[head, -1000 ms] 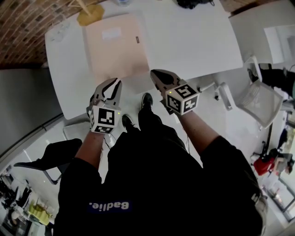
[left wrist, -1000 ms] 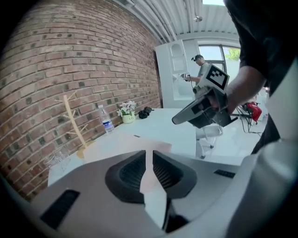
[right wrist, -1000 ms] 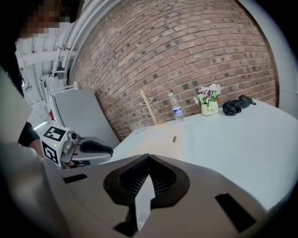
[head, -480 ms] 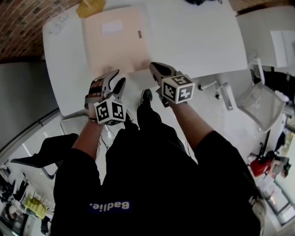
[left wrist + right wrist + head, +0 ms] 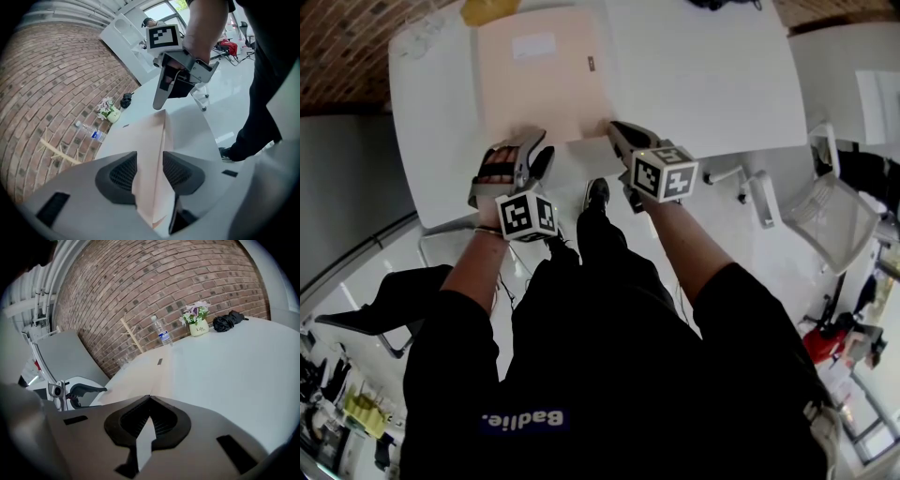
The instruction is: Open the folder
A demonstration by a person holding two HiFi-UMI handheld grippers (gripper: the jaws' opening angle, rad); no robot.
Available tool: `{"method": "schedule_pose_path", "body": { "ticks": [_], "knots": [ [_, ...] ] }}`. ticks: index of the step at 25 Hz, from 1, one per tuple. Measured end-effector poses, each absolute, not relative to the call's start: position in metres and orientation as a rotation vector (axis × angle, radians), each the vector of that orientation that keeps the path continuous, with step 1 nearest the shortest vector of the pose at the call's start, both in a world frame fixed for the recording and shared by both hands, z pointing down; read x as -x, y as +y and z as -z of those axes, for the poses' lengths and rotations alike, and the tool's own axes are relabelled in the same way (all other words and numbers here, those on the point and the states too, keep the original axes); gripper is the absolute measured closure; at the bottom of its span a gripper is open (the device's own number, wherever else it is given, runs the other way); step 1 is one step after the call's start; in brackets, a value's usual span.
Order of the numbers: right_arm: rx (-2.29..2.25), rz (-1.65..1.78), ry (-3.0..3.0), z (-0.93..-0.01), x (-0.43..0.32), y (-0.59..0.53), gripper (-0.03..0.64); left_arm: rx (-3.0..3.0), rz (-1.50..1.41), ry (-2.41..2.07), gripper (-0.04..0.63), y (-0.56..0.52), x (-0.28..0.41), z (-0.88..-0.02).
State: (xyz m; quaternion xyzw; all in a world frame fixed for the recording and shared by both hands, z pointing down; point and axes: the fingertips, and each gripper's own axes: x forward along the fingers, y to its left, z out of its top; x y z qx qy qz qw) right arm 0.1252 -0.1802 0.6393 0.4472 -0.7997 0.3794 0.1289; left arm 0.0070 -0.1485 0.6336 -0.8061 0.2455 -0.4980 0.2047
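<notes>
The pale peach card folder point(image 5: 539, 89) is lying flat and closed on the white counter point(image 5: 703, 84), filling the upper centre-left of the head view. Its long axis is running up the frame, away from the person. A white label is showing near its far end and a small dark mark is sitting close to its right-hand edge.

Both tools are working at the folder's near short edge, at the lower end of it in the frame. The left tool point(image 5: 536, 150) is pointing at the lower left corner. In the left gripper view its two dark ribbed pads are standing apart, with the folder's edge running up between them and nothing squeezed. The right tool point(image 5: 615, 128) is reaching the lower right corner. In the right gripper view its jaws are meeting at the tips just where the folder begins. Whether a sliver of the cover is being pinched there cannot be told.

So the folder is lying directly ahead of both tools, and neither is clearly nearer. The right one is sitting on the side with the dark mark, which is probably the free edge. If so, the cover is likely to swing leftward across the frame about the long left edge. The left tool is well placed to steady that corner.
</notes>
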Motion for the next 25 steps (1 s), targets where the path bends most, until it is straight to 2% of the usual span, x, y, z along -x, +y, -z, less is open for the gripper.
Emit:
{"method": "schedule_pose_path", "body": {
  "ticks": [7,25],
  "knots": [
    [-1.286,-1.126,-2.319,-0.645,-0.124,-0.181,0.589,2.178,1.399,0.668,0.488,-0.15,-0.006,-0.634],
    [-1.289,-1.131,-2.341,-0.646,-0.123,-0.18,0.589,2.179,1.348,0.721,0.54,-0.154,-0.008,-0.627]
  ]
}}
